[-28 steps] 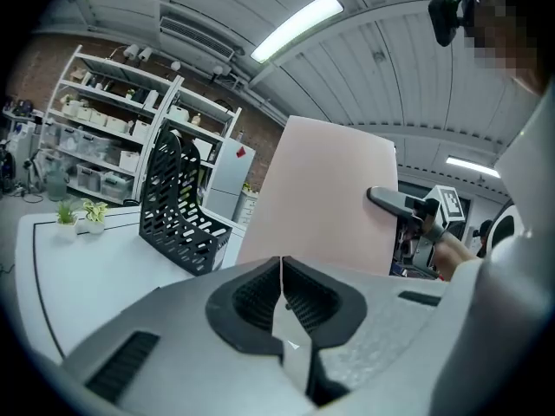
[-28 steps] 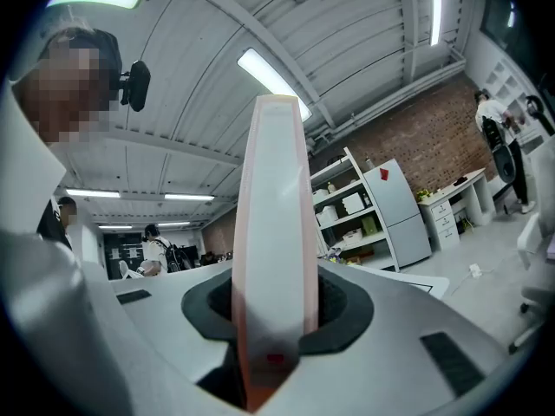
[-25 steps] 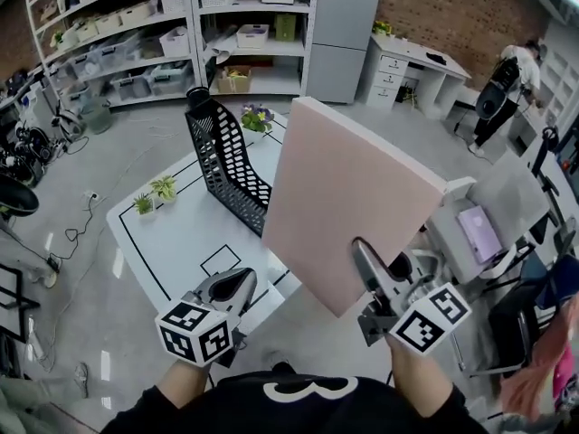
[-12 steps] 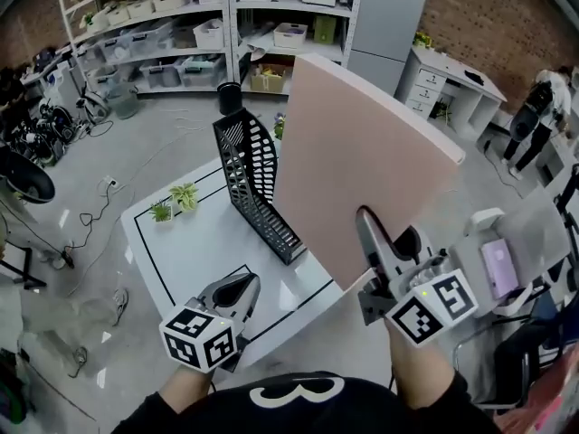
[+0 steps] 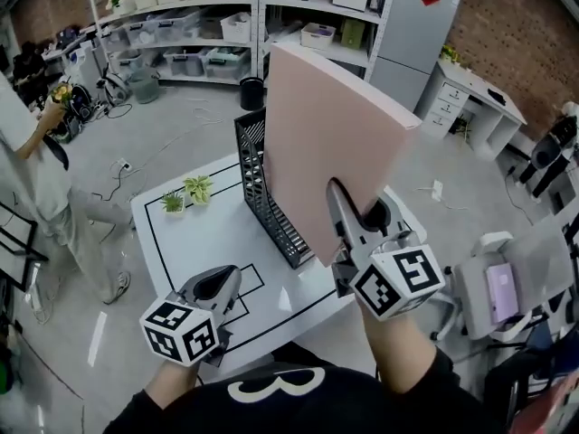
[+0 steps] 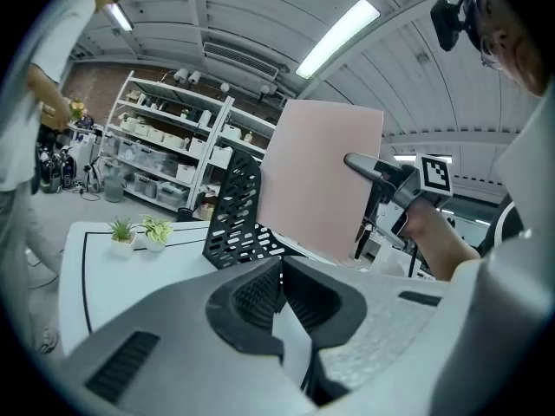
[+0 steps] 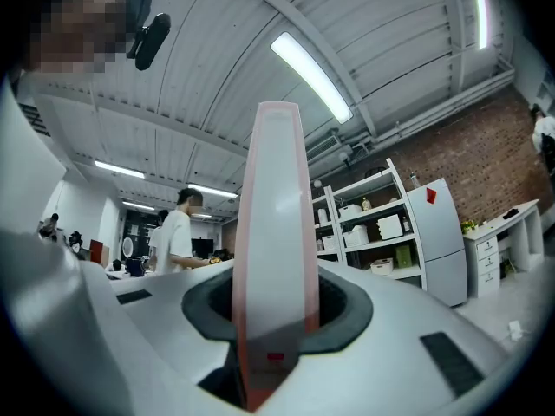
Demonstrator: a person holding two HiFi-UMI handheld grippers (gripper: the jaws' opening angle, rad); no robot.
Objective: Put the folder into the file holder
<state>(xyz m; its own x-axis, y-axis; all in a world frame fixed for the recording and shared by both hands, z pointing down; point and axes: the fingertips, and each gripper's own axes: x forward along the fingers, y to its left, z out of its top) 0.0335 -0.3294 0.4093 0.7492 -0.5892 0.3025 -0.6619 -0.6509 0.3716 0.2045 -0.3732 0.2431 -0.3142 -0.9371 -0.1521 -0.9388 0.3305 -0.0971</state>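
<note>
A large pink folder (image 5: 335, 138) stands upright in the air, with my right gripper (image 5: 358, 210) shut on its lower edge. In the right gripper view the folder's thin edge (image 7: 274, 215) runs up between both pads. The folder's left edge hangs just right of and above the black perforated file holder (image 5: 264, 193), which stands on the white table (image 5: 185, 238). My left gripper (image 5: 223, 280) is low over the table's near edge, shut with nothing in it; its pads meet in the left gripper view (image 6: 279, 277). That view also shows the folder (image 6: 319, 176) and the file holder (image 6: 232, 213).
Two small potted plants (image 5: 185, 193) sit on the table's far left. A person (image 5: 36, 174) stands on the floor to the left. Shelving (image 5: 204, 21), a black bin (image 5: 251, 92) and a grey cabinet (image 5: 412, 34) stand behind. A chair (image 5: 502, 287) is at the right.
My right gripper has carried the folder leftward, closer to the file holder. My left gripper has shifted a little to the left. A person has come into view at the left.
</note>
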